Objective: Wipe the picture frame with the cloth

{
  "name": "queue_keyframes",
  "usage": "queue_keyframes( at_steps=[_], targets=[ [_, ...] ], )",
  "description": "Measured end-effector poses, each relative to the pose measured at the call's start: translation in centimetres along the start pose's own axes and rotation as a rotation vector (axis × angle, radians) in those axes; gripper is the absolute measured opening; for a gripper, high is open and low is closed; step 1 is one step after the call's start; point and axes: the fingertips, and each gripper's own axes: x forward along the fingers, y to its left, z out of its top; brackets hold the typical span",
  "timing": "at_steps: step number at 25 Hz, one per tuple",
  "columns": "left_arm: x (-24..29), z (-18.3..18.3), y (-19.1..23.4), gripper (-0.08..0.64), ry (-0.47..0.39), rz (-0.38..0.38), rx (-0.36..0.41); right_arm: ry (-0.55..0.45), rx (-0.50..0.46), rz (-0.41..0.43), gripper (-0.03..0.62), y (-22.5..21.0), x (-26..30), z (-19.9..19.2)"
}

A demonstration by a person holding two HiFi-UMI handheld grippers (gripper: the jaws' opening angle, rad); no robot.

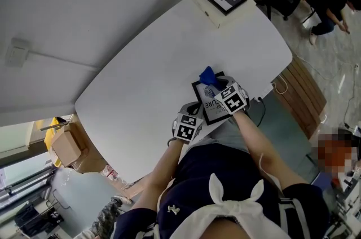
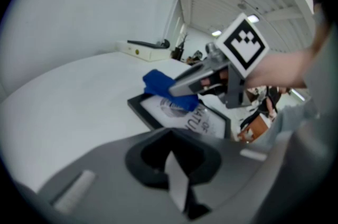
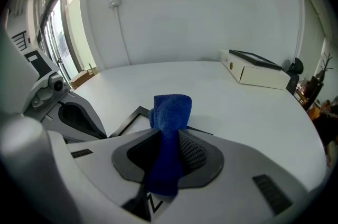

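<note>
A black-rimmed picture frame [image 1: 213,111] with a white print lies flat near the table's front edge. A blue cloth [image 1: 207,75] rests on its far part. My right gripper [image 1: 216,87] is shut on the cloth [image 3: 170,112], which bunches ahead of the jaws above the frame's corner [image 3: 138,112]. My left gripper [image 1: 193,111] sits at the frame's near left edge, jaws shut with nothing seen between them; I cannot tell if it touches the frame. From the left gripper [image 2: 171,162] I see the frame [image 2: 169,108], the cloth [image 2: 161,85] and the right gripper [image 2: 186,86] above the print.
A white box [image 1: 210,11] with a deer picture on top stands at the table's far edge, also in the right gripper view [image 3: 253,72]. The white table [image 1: 158,46] meets a wall at the left. Cardboard boxes [image 1: 67,146] and a wooden bench [image 1: 307,91] flank it.
</note>
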Motion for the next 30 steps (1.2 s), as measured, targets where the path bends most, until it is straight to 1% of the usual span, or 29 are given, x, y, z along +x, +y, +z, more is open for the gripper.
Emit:
queue_keyframes(
  at_steps=[9,30],
  targets=[
    [0.0,0.0,0.0,0.005,0.0,0.01,0.004,0.015,0.051,-0.05,0.092,-1.6,-0.8,-0.7],
    [0.1,0.1,0.0,0.005,0.003,0.019,0.012,0.009,0.082,-0.059,0.092,-1.4,-1.6,-1.8]
  ],
)
